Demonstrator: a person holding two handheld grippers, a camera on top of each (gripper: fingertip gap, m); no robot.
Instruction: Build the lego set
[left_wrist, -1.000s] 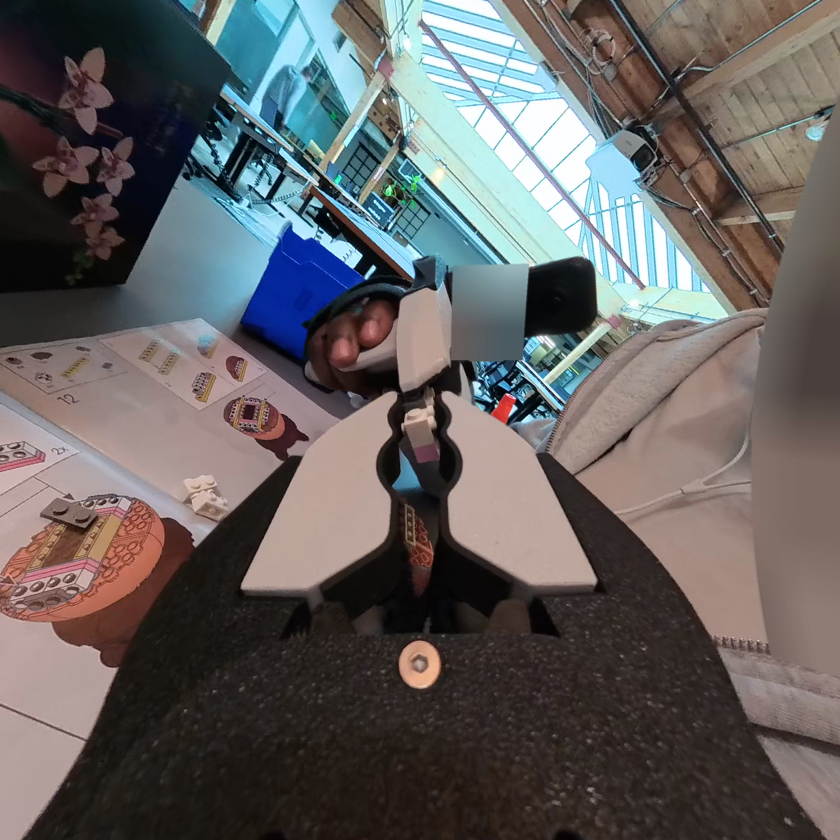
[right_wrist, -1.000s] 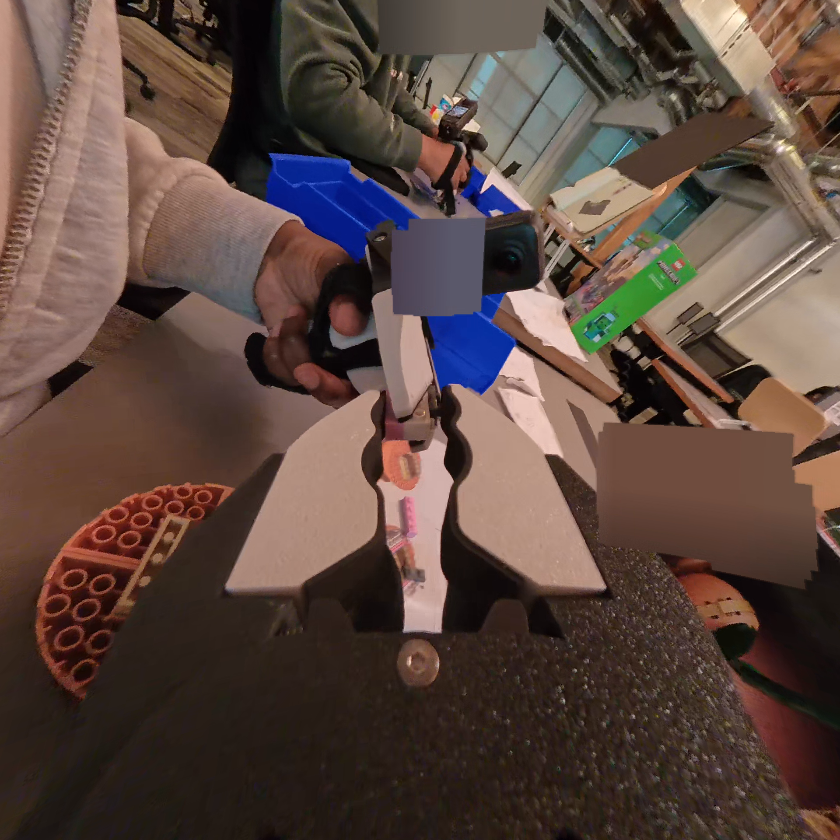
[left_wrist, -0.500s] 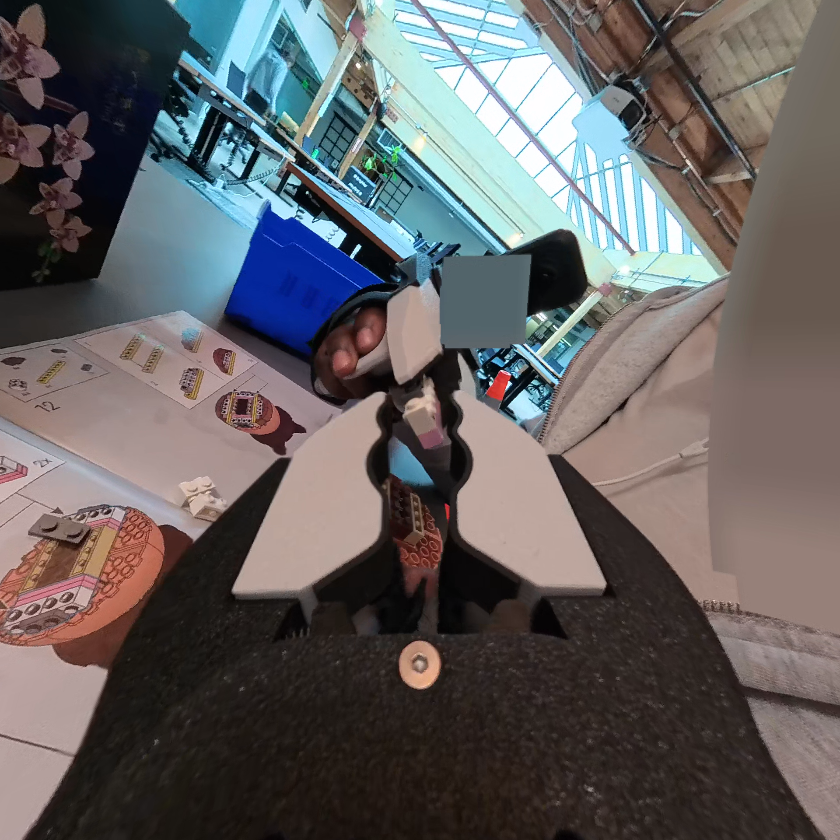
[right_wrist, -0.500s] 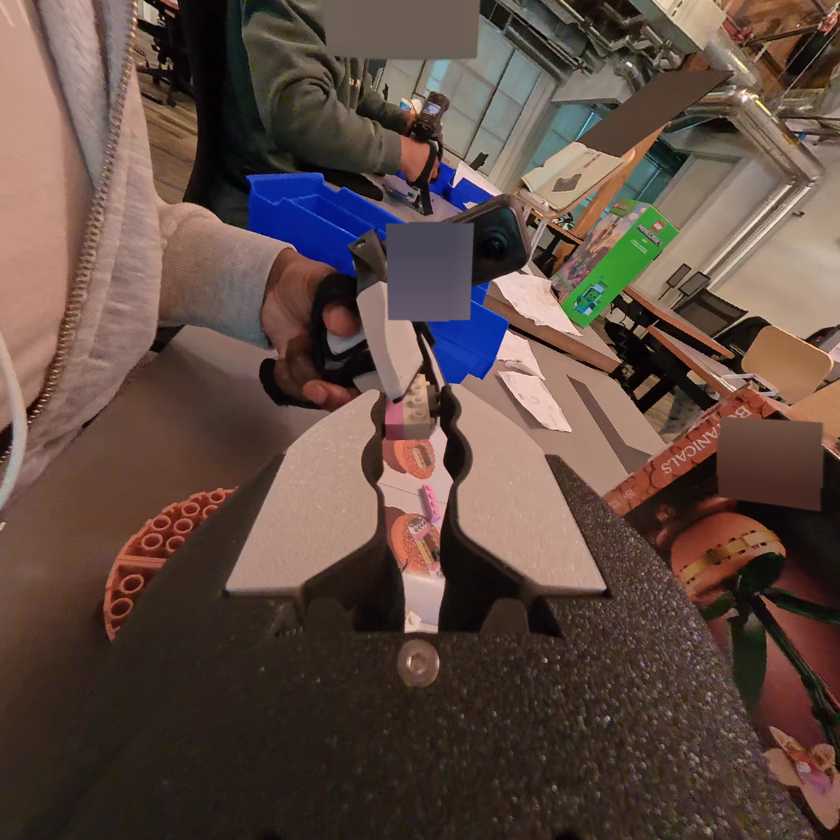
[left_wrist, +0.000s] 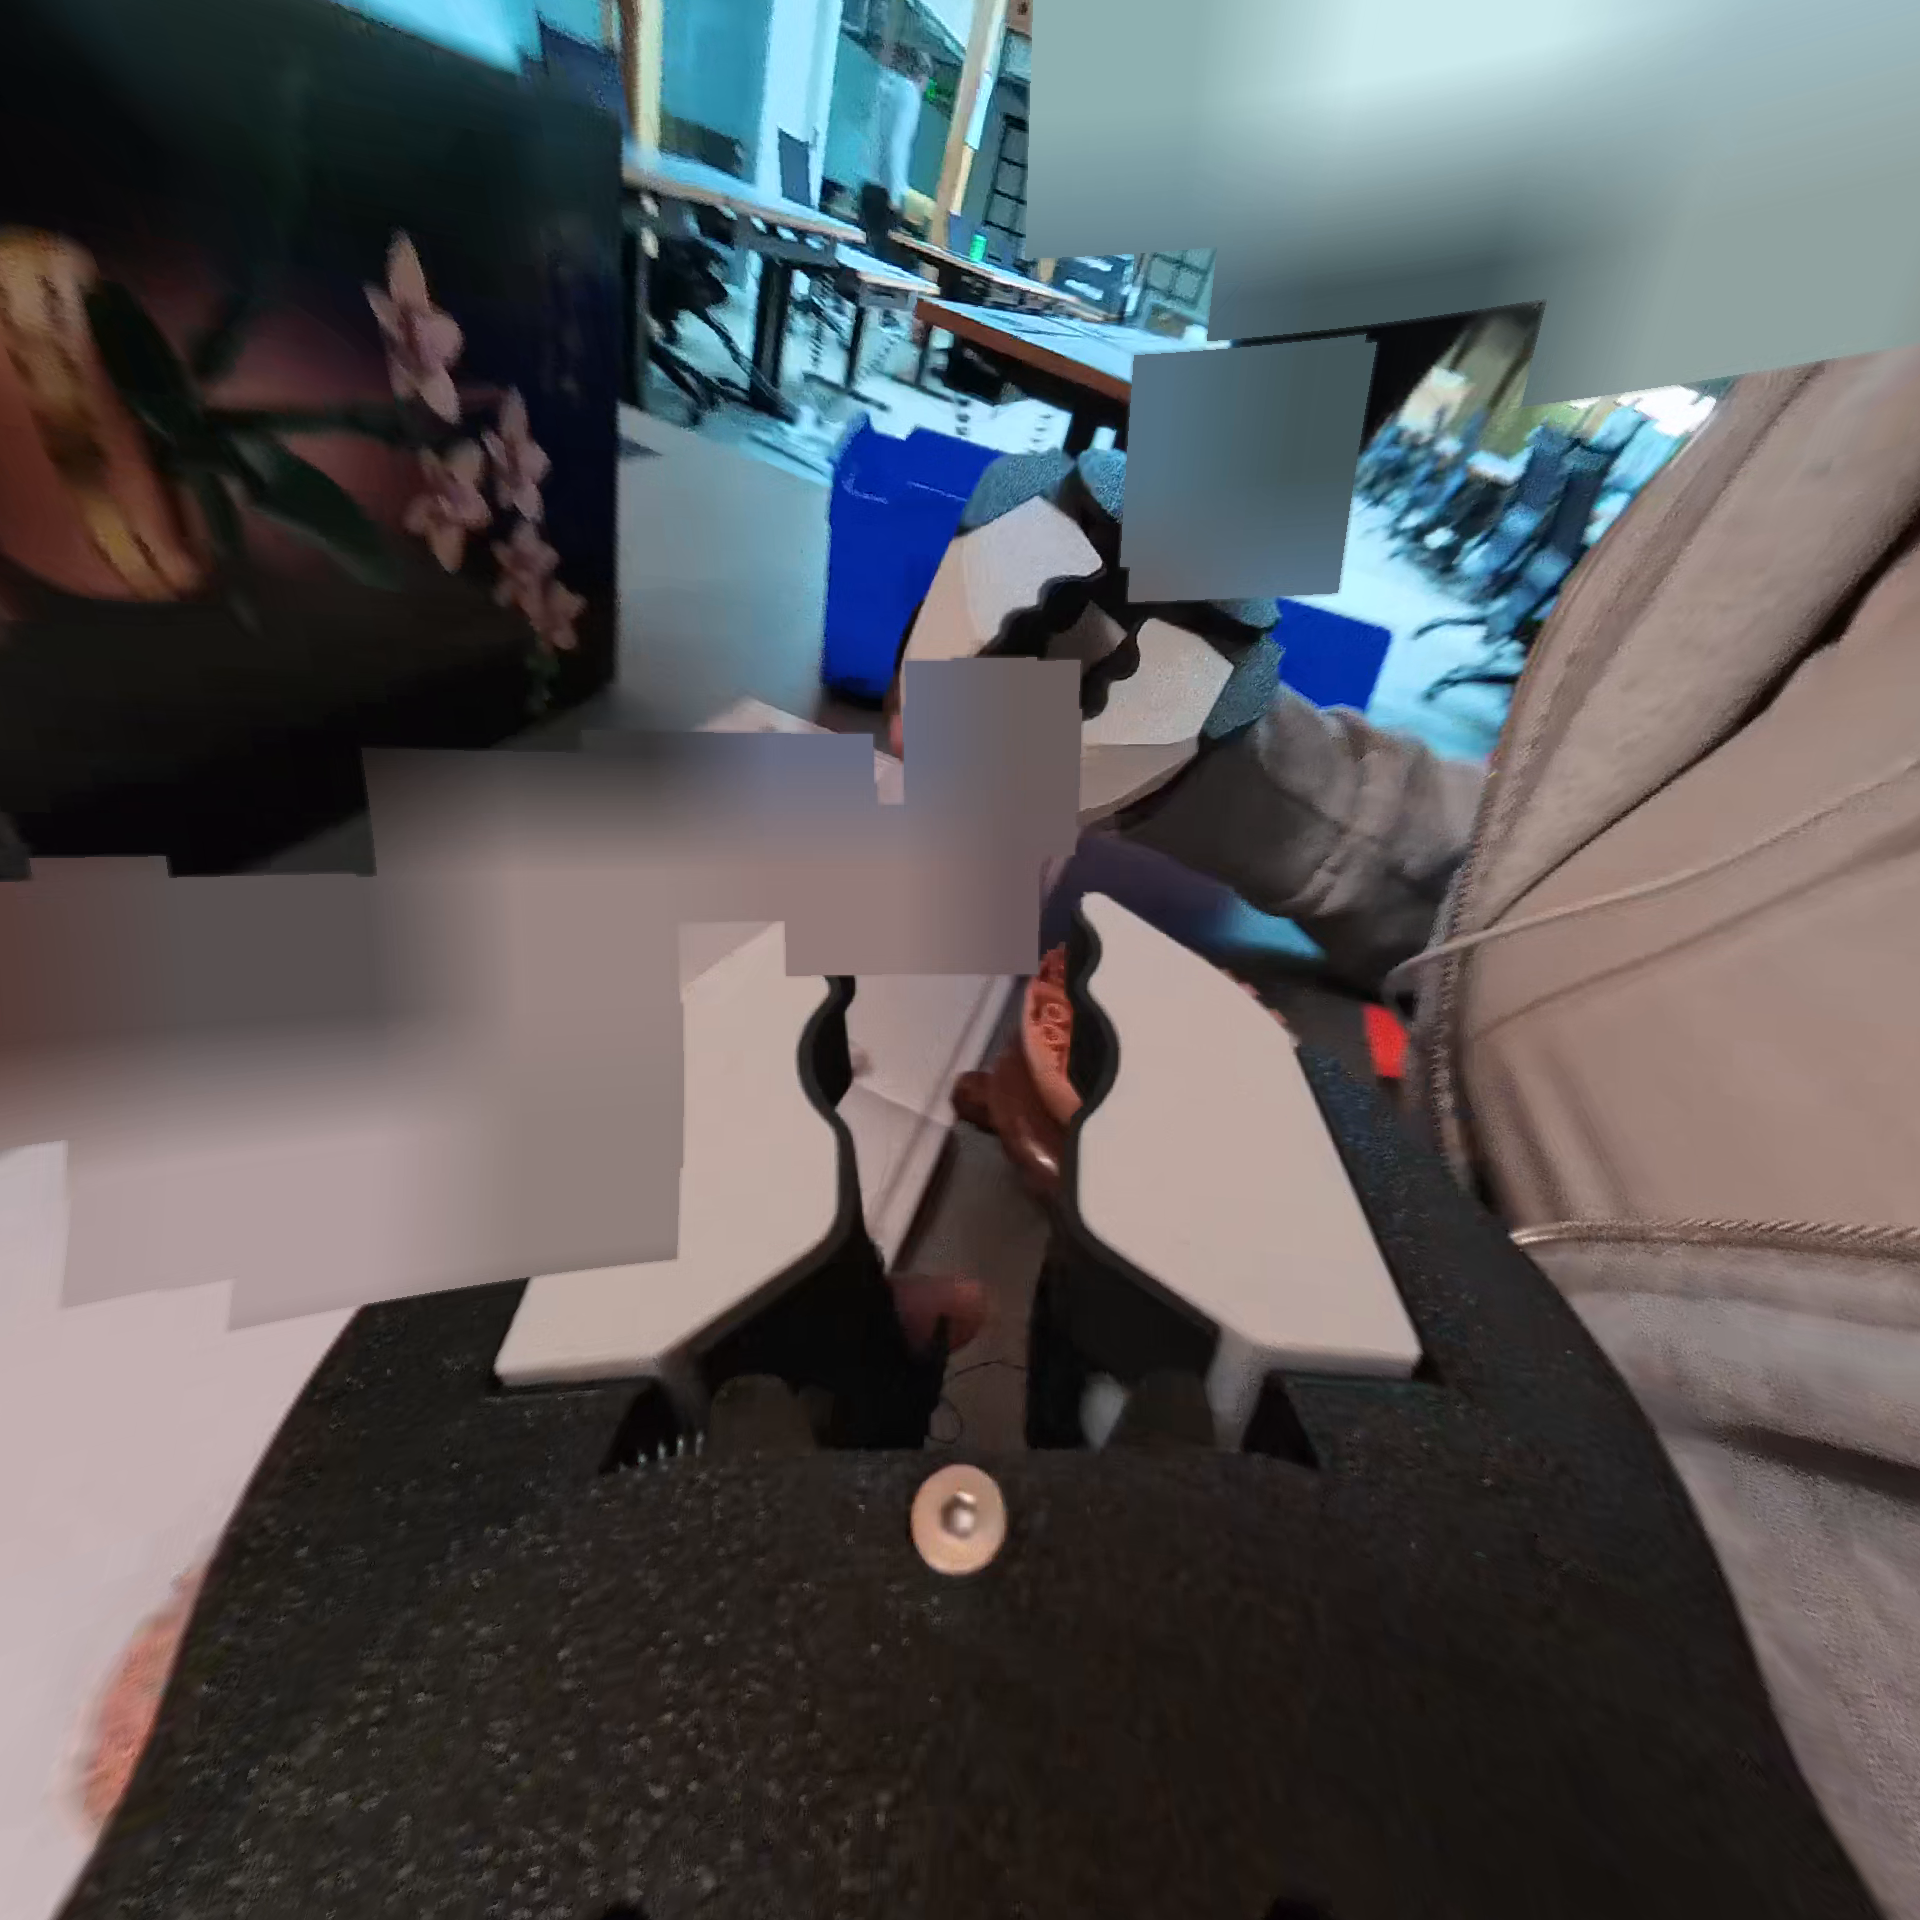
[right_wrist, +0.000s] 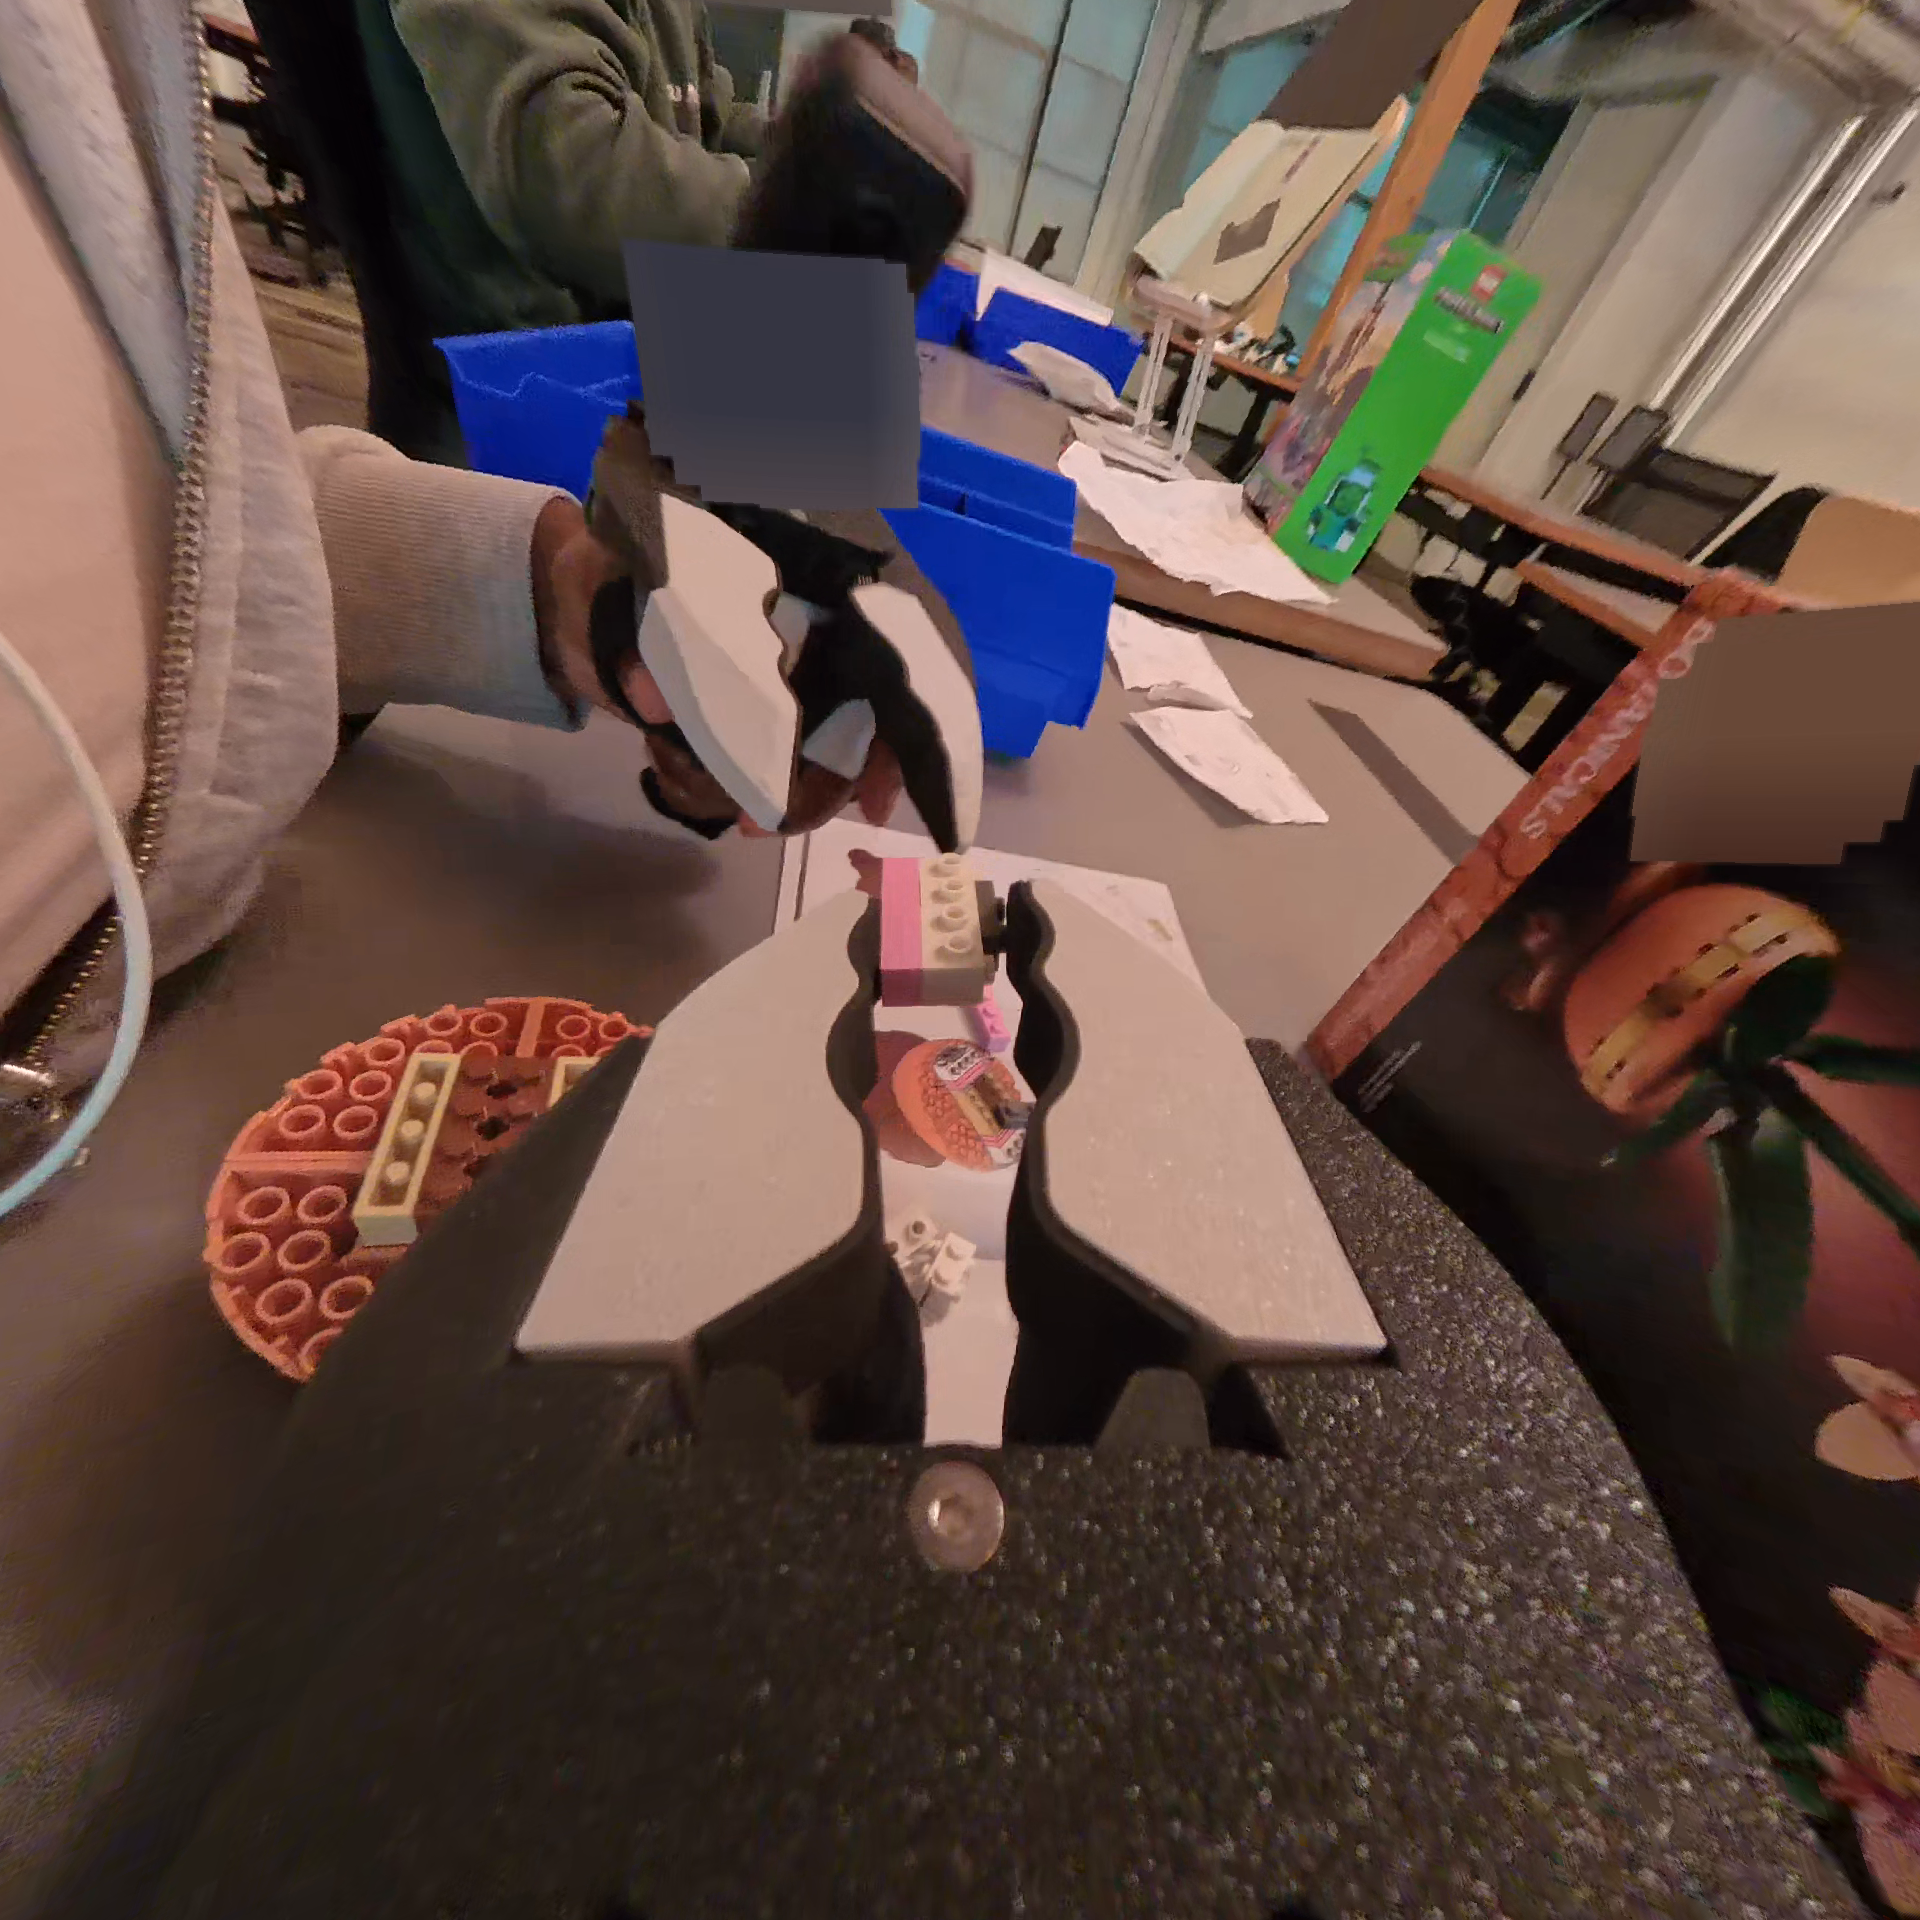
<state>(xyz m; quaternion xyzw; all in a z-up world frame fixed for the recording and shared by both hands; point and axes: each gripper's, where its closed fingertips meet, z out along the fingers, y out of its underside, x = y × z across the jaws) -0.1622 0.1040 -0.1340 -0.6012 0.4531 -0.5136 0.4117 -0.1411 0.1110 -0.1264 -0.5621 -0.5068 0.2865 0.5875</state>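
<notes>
- Two grippers: right gripper (right_wrist: 940, 940), jaws pinching a pink-and-tan brick stack (right_wrist: 928, 943) above the instruction sheet (right_wrist: 1101, 914).
- Left gripper (left_wrist: 961, 997): jaws spread, empty.
- Round terracotta base (right_wrist: 312, 1195) lies near left on the tabletop (right_wrist: 499, 914).

The right gripper (right_wrist: 940, 935) pinches a small brick stack (right_wrist: 932, 943) of pink, tan and dark pieces at its fingertips. Just beyond the stack, the left gripper (right_wrist: 868, 816) hangs with its fingers spread, one tip nearly touching the stack's studs. Left of the stack, a round terracotta plate (right_wrist: 312, 1195) lies on the grey table (right_wrist: 468, 894). Below the stack, small white pieces (right_wrist: 932, 1259) rest on an instruction sheet (right_wrist: 1122, 914).
</notes>
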